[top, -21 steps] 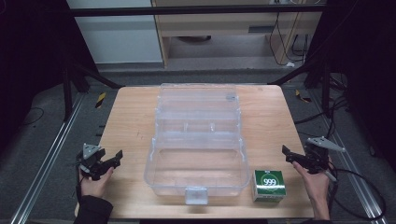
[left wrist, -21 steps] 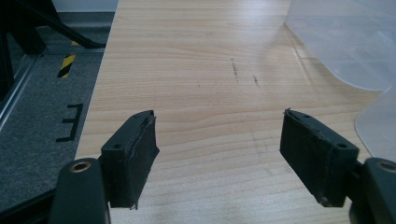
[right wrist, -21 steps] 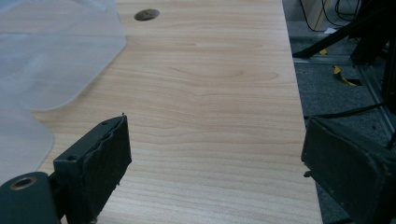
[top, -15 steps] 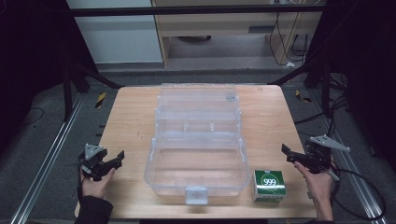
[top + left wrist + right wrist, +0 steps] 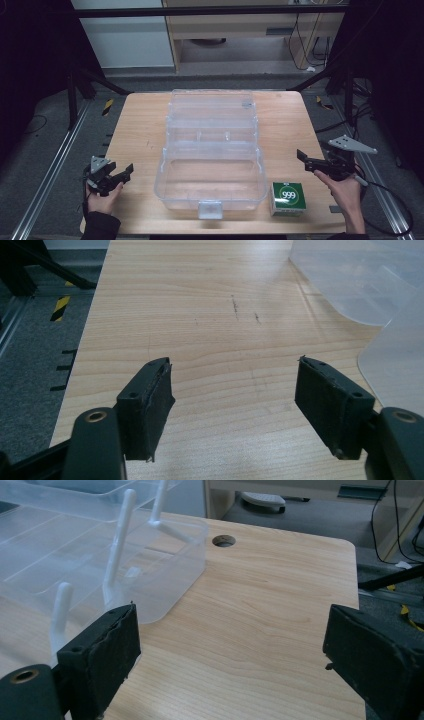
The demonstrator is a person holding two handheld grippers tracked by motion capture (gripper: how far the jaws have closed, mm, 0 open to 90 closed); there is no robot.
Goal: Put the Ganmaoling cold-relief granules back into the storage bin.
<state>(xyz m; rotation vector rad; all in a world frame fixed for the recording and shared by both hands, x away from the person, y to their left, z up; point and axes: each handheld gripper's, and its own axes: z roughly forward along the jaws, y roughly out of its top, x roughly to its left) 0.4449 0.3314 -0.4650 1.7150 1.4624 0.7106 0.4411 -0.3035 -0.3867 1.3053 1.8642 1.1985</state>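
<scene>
The work looks barely begun; the clear plastic box [image 5: 212,165] stands open in the middle of the frame in the high view, its lid tiers folded back toward the upper part of the counter [image 5: 135,135], and its lower bin appears to hold nothing, as far as the transparent walls let one judge; the small green carton [image 5: 288,198] sits on the counter just beside the box's lower right corner, apart from it by a narrow gap and untouched; the right tool [image 5: 306,161] hangs at the right edge of the frame, above and to the right of the carton, near it but not over it, and the right gripper view shows its jaws spread wide with bare wood between them and a corner of the box [image 5: 100,545] at upper left; the left tool [image 5: 122,176] rests low at the lower left of the high view, well apart from the box, and the left gripper view shows its jaws standing wide over bare counter [image 5: 215,315] with the box's edge [image 5: 360,280] at upper right; judged from this, no thing is gripped, the carton has yet to be picked up, and if it is meant for the box, the reach, the grasp, the carry and any closing of the lid all remain.
</scene>
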